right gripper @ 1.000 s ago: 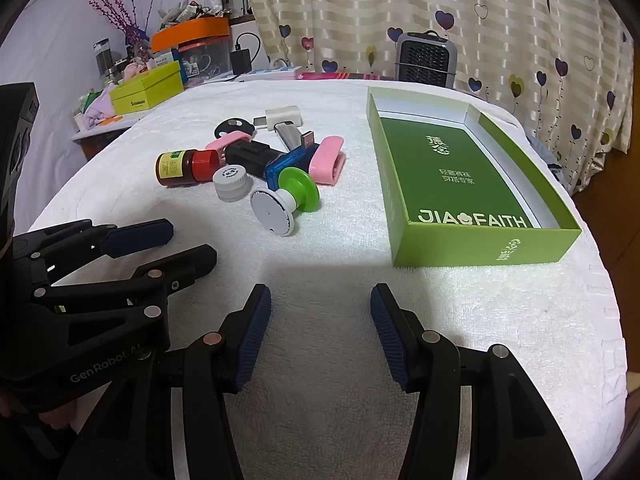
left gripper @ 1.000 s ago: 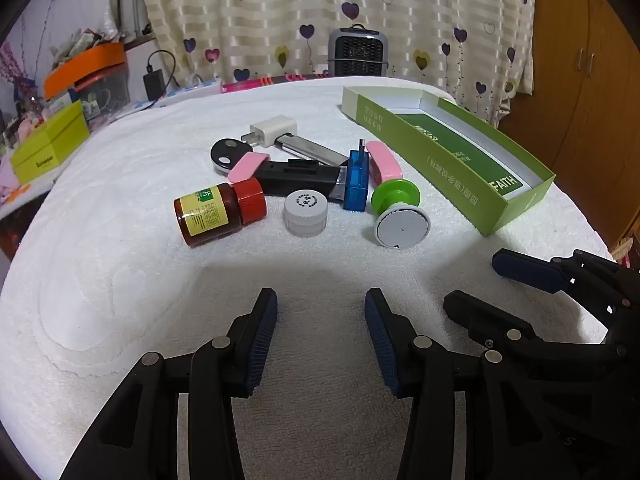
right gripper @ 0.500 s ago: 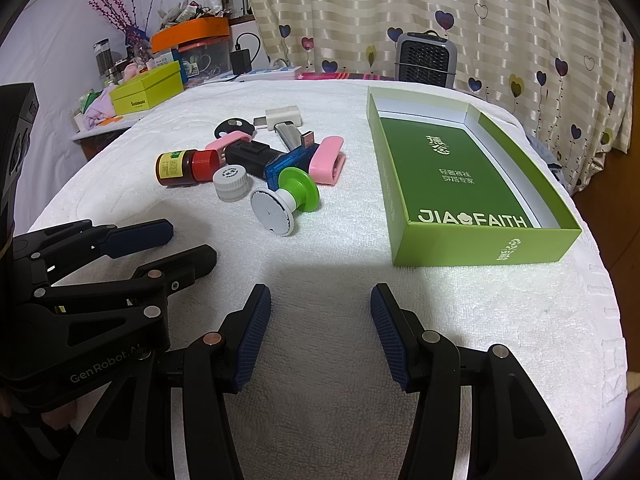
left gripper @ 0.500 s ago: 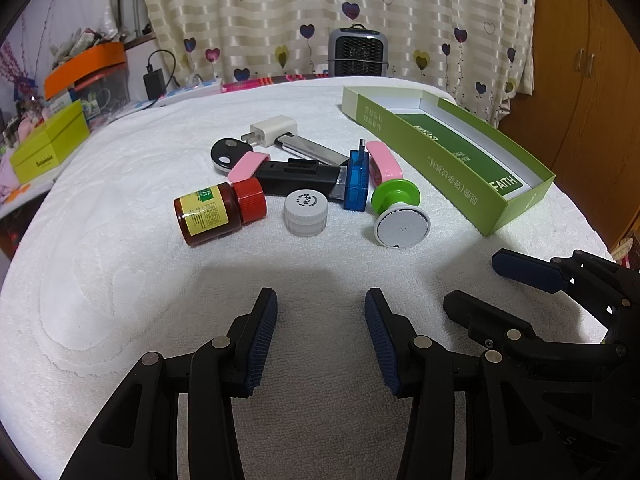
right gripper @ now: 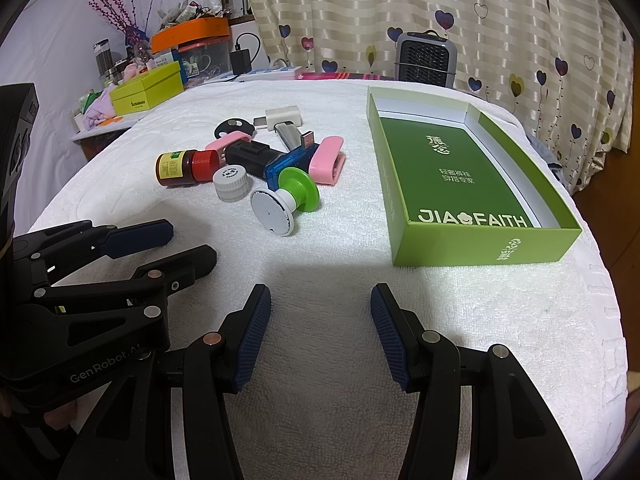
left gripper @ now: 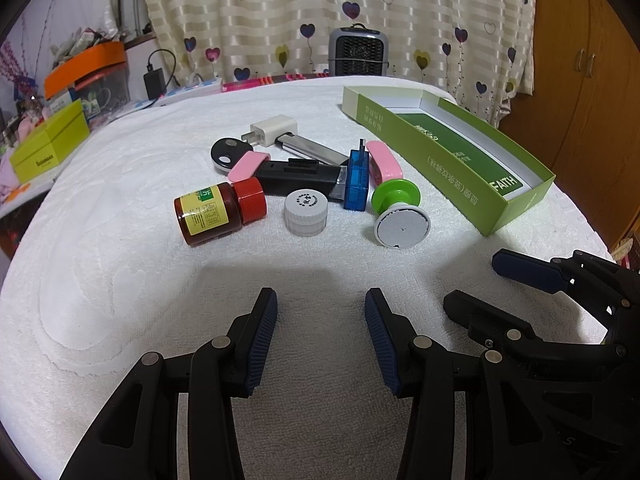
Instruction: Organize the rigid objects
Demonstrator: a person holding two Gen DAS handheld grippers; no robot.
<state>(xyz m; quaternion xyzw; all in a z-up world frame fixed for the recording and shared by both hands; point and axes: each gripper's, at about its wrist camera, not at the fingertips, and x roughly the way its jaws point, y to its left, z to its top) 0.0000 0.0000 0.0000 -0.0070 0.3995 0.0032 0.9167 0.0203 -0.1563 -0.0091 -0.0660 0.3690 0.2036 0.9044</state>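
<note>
Now | left gripper (left gripper: 320, 300) fingers apart | right gripper (right gripper: 318, 296) fingers apart | green box (right gripper: 480, 246) holds nothing | toys pile (left gripper: 304, 212) beside it

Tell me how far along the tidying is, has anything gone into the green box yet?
Nothing looks done: the green box holds no items. Nothing is in hand either; the left gripper and right gripper are both open over the white towel. Everything is left: the brown bottle, white cap, blue USB device, green spool and the rest sit clustered beside the box.
</note>
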